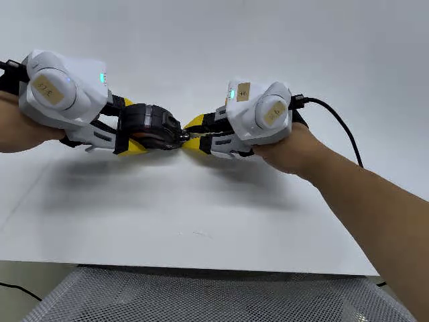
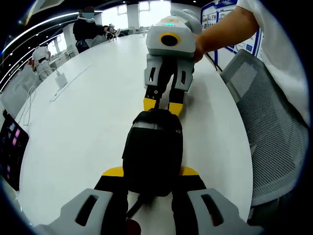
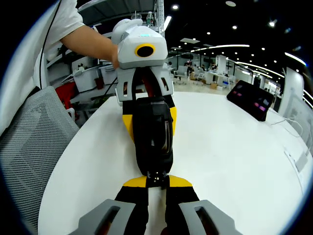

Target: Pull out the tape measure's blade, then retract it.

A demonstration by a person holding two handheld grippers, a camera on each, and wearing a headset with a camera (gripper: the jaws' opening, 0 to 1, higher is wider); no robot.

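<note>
I am watching the tape measure [image 1: 151,126] hanging in the air above the white table [image 1: 201,215], which is carrying its shadow directly under it. The left claw [image 1: 132,126] is clamping the tape measure's black body from both sides, its yellow tips pressing against the case, so that claw is holding the body firmly. In the left gripper view the case is sitting upright between those jaws, its mouth pointing away from the camera. At that mouth the right claw [image 1: 193,134] is closing in narrow, and in the right gripper view its yellow tips are pinching the small hook [image 3: 156,176] at the end of the blade. The hook is lying right at the tape measure's mouth, and I am seeing almost no blade drawn out between the two claws. The two claws are facing each other nose to nose, one on each side of the tape measure, nearly touching. A hand [image 1: 288,151] is wrapping around the right gripper on the side away from the tape measure, and a black cable [image 1: 342,127] is trailing off behind it. A grey mesh chair [image 1: 201,295] is standing at the table's edge, nearer to me than the tape measure.
</note>
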